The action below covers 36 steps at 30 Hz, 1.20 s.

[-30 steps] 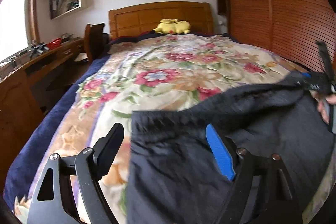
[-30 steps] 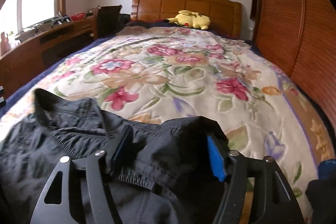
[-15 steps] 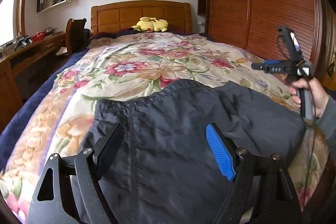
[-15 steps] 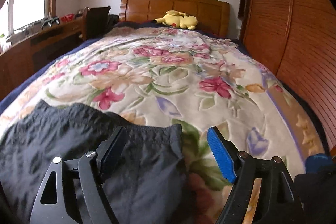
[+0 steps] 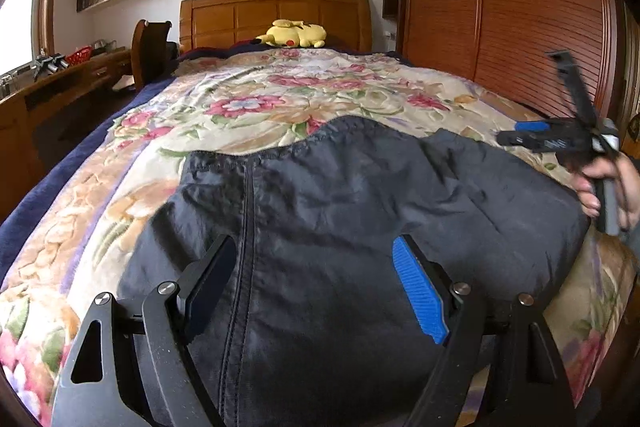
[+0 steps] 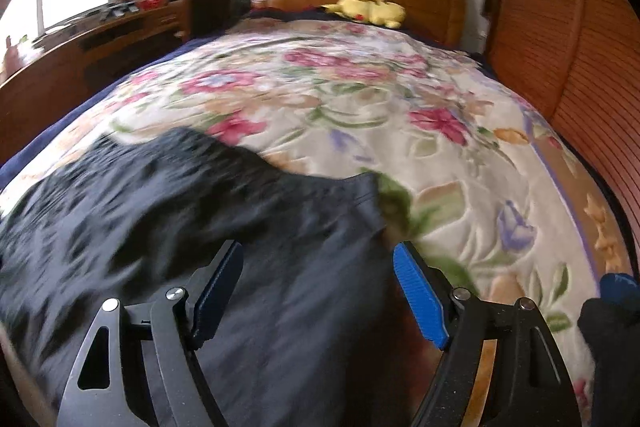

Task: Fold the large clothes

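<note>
A dark grey garment (image 5: pixel 360 211) lies spread on the near half of the floral blanket (image 5: pixel 280 99), with a stitched seam running toward me. My left gripper (image 5: pixel 314 243) hovers over it, open, with nothing pressed between its pads. At the right edge a hand (image 5: pixel 600 187) holds my right gripper (image 5: pixel 524 133) just past the garment's right side. The right wrist view is blurred. There the garment (image 6: pixel 180 219) fills the lower left, and the right gripper (image 6: pixel 318 247) stands open above its right edge.
A yellow plush toy (image 5: pixel 294 34) lies by the wooden headboard (image 5: pixel 272 11). Slatted wardrobe doors (image 5: pixel 520 19) line the right side of the bed. A desk (image 5: pixel 60 79) and chair (image 5: pixel 150 47) stand to the left. A dark blue item (image 6: pixel 614 291) sits at the bed's near right corner.
The garment fold that stood between the right jaws a second ago has dropped and lies flat. My left gripper has moved in over the garment and lower. The right gripper has swung left.
</note>
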Available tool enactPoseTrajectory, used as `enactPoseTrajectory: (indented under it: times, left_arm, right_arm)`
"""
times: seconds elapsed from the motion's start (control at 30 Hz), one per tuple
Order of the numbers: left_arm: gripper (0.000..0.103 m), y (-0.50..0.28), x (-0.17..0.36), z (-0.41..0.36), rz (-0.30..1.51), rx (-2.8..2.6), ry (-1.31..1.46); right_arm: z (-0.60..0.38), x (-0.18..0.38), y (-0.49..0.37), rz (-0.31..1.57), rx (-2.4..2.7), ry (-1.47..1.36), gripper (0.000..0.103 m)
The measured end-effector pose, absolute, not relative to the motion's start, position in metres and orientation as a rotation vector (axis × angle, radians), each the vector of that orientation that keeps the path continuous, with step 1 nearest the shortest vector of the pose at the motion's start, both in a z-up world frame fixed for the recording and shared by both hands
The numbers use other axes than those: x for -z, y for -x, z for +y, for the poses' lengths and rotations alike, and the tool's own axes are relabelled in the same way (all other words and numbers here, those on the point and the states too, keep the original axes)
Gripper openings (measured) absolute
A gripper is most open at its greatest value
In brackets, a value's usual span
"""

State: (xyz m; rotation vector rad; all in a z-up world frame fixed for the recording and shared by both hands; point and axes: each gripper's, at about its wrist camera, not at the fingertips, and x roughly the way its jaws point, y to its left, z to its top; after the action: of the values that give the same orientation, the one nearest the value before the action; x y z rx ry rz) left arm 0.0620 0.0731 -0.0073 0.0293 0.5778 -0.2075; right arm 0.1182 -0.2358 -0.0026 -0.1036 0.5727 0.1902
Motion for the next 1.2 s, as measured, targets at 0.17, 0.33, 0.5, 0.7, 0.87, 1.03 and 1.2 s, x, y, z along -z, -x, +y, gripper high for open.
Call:
enactPoseTrajectory:
  times: [0.17, 0.33, 0.5, 0.7, 0.87, 1.03, 1.2]
  left_arm:
    - [0.081, -0.063, 0.015, 0.075, 0.595, 0.215, -0.032]
    - [0.081, -0.065, 0.018, 0.077, 0.608, 0.224, -0.017]
    - [0.081, -0.068, 0.027, 0.079, 0.644, 0.213, -0.018]
    - [0.081, -0.065, 0.029, 0.08, 0.652, 0.206, -0.025]
    - [0.081, -0.053, 0.023, 0.087, 0.635, 0.198, -0.05]
    - [0.081, -0.03, 0.021, 0.109, 0.617, 0.149, -0.083]
    - [0.081, -0.012, 0.024, 0.139, 0.637, 0.12, -0.027]
  right_arm:
    - [-0.227, 0.014, -0.063, 0.559, -0.242, 0.142, 0.079]
    - [-0.229, 0.039, -0.036, 0.595, -0.255, 0.152, 0.079]
    - [-0.236, 0.07, -0.054, 0.698, -0.254, 0.119, 0.079]
    - [-0.22, 0.045, -0.041, 0.652, -0.207, 0.161, 0.079]
    - [-0.187, 0.025, -0.017, 0.585, -0.296, 0.159, 0.079]
    - [-0.135, 0.016, 0.007, 0.537, -0.426, 0.192, 0.079]
    - [-0.097, 0.029, 0.012, 0.551, -0.504, 0.231, 0.079]
